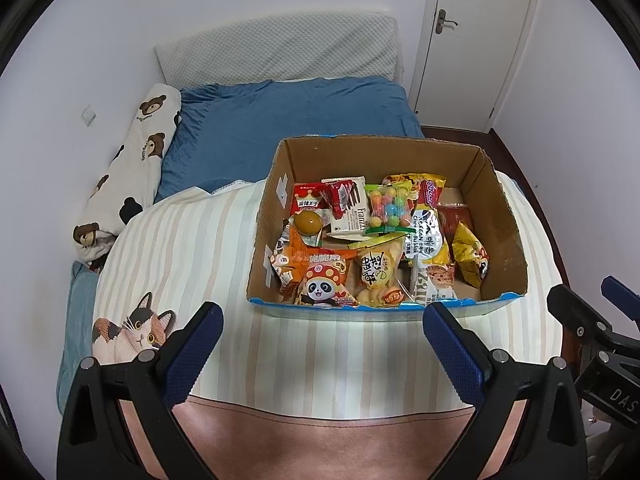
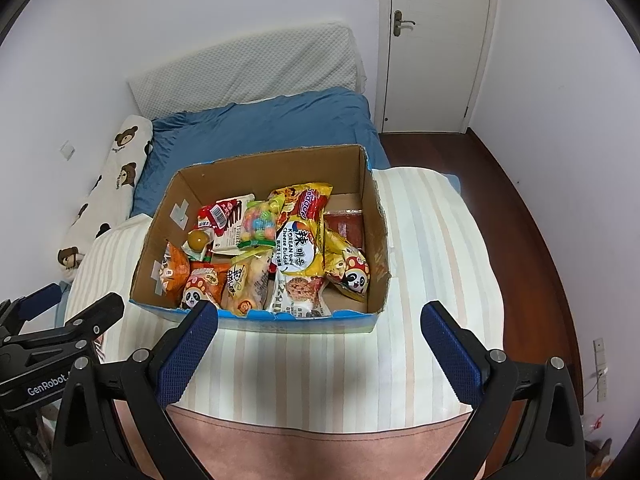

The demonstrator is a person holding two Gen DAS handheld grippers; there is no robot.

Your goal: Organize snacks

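An open cardboard box [image 1: 504, 216] [image 2: 374, 216] stands on a striped blanket on the bed. It holds several snack packets: a bag of coloured candy balls [image 1: 390, 204] [image 2: 261, 222], a Korean cheese noodle pack [image 1: 426, 230] [image 2: 298, 246], a panda packet [image 1: 326, 284] [image 2: 198, 286] and a yellow packet [image 1: 470, 254] [image 2: 348, 268]. My left gripper [image 1: 323, 330] is open and empty, just in front of the box. My right gripper [image 2: 319, 330] is open and empty, also just in front of the box.
The striped blanket [image 1: 192, 256] [image 2: 436, 248] with a cat print [image 1: 128, 330] covers the near bed. Behind are a blue duvet [image 1: 280, 120], a bear-print pillow [image 1: 132, 160] and a white door [image 2: 436, 40]. Wooden floor [image 2: 516, 216] lies to the right.
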